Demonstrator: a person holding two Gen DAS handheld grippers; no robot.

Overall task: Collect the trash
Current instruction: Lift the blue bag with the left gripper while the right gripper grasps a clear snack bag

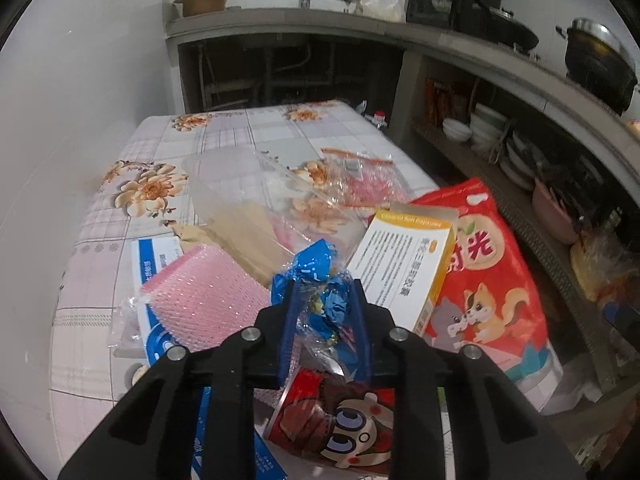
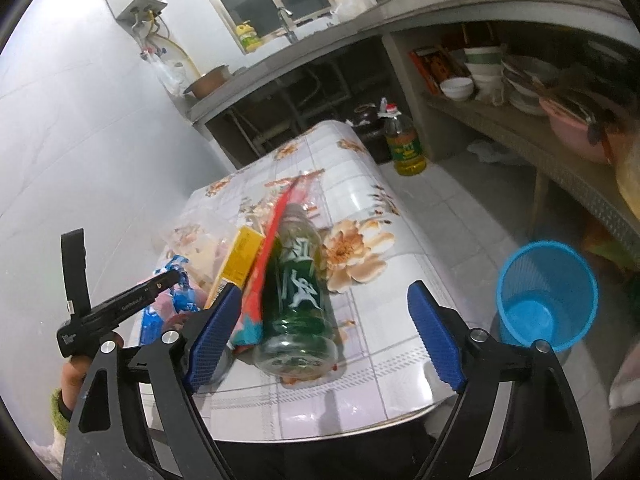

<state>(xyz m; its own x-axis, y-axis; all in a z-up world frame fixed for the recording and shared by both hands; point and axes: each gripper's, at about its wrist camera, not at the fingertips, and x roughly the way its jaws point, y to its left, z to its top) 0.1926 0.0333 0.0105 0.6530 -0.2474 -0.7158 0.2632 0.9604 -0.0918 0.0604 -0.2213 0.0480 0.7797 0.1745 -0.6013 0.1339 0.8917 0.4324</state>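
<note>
My left gripper is shut on a crumpled blue and clear plastic wrapper, held above a heap of trash on the floral table. The heap holds a pink foam net, a white and yellow box, a red snack bag, a red cartoon packet and clear plastic bags. My right gripper is open, its blue pads on either side of a green plastic bottle that lies on the table. The left gripper and its wrapper show at the left of the right wrist view.
A blue mesh waste bin stands on the floor right of the table. An oil bottle stands on the floor beyond the table. A kitchen counter with shelves of bowls runs along the back and right. A white wall is at the left.
</note>
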